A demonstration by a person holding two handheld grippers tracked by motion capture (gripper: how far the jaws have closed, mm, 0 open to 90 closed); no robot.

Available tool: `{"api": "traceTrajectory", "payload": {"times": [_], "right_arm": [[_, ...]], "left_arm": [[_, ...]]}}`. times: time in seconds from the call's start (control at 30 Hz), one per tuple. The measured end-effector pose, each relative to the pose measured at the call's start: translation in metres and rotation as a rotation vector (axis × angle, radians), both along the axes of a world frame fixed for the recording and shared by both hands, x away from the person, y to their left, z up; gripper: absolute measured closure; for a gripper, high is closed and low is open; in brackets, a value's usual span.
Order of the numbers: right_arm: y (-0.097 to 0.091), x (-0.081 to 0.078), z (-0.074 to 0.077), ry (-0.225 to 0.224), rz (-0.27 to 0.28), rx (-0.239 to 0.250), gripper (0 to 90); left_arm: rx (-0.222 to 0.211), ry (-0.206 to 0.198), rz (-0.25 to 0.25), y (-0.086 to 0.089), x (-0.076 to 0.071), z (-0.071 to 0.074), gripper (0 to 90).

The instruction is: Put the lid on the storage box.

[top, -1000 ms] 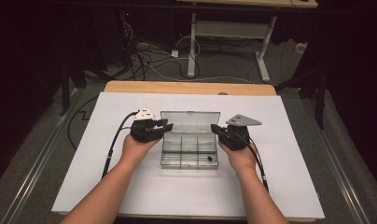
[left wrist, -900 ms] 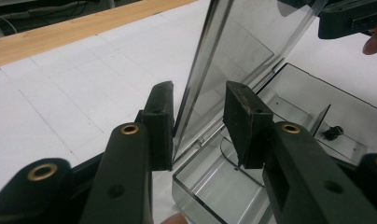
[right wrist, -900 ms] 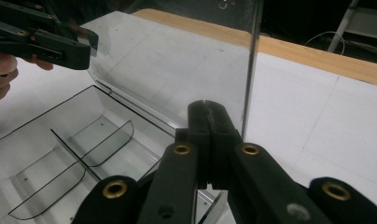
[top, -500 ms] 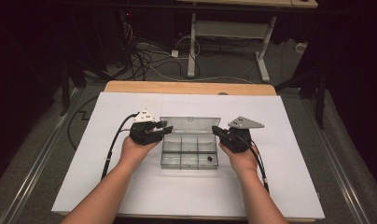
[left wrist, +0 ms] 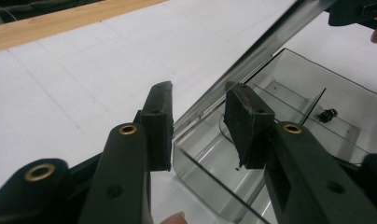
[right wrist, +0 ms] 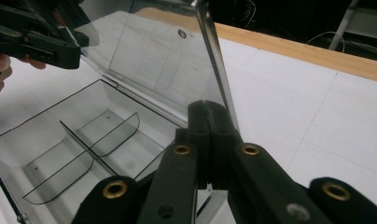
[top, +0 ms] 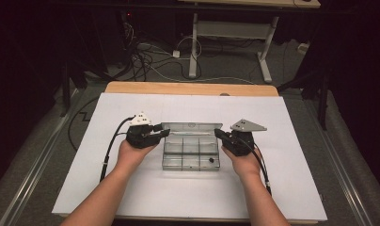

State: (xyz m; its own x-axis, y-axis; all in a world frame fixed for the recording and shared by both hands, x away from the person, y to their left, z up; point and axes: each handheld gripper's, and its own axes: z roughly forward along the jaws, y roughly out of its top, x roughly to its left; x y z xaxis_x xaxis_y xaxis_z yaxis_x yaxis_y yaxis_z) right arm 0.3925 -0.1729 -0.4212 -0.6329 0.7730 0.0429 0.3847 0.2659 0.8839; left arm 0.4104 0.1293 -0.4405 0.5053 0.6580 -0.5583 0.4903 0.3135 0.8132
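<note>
Clear plastic compartment box [top: 190,153] sits mid-bench on the white sheet [top: 84,188], lid [top: 193,128] open and standing up along the far edge.

Left hand-held gripper [top: 163,133] is at the box's far-left corner. In the left gripper view [left wrist: 198,123] its jaws stand apart, straddling the lid's left edge: one pad [left wrist: 161,123] outside the box over the sheet, the other pad [left wrist: 247,123] inside over the left compartments. There's a visible gap between pads and lid, so no clamp.

Right hand-held gripper [top: 219,134] is at the far-right corner. In the right gripper view [right wrist: 210,135] its jaws are pressed together, pads meeting right at the lid's right edge. The lid edge runs down into the pads and looks pinched there, though the pads hide the contact itself.

Box interior: clear dividers [right wrist: 84,149], compartments mostly bare. One small dark part [left wrist: 325,114] lies in a near-right compartment, also seen from above [top: 210,160].

Both hands come in from the near edge, left hand [top: 134,153] and right hand [top: 244,162] flanking the box. Cables [top: 110,150] trail from each gripper toward the near side. Wooden bench edge [top: 193,88] shows past the sheet at the far side.
</note>
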Motion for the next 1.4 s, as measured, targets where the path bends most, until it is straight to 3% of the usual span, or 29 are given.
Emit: {"api": "traceTrajectory", "payload": {"times": [0.23, 0.47, 0.6, 0.77, 0.93, 1.4], "right_arm": [[0.001, -0.005, 0.0, -0.007, 0.005, -0.017, 90.0], [0.001, -0.009, -0.002, -0.009, 0.004, -0.017, 90.0], [0.001, -0.012, -0.004, -0.012, 0.007, -0.02, 90.0], [0.0, -0.017, -0.006, -0.015, 0.011, -0.019, 90.0], [-0.001, -0.021, -0.01, -0.017, 0.015, -0.02, 90.0], [-0.005, -0.031, -0.023, -0.007, 0.012, -0.02, 90.0]], "left_arm": [[-0.022, 0.033, 0.008, 0.013, -0.014, -0.01, 60.8], [-0.033, 0.047, -0.024, 0.012, -0.023, -0.012, 74.7], [-0.036, 0.029, -0.018, 0.006, -0.027, -0.011, 87.2], [-0.049, 0.033, -0.03, -0.001, -0.031, -0.009, 87.3], [-0.04, 0.01, -0.047, -0.007, -0.037, -0.009, 87.6], [-0.064, 0.03, -0.048, -0.007, -0.042, -0.015, 87.6]]}}
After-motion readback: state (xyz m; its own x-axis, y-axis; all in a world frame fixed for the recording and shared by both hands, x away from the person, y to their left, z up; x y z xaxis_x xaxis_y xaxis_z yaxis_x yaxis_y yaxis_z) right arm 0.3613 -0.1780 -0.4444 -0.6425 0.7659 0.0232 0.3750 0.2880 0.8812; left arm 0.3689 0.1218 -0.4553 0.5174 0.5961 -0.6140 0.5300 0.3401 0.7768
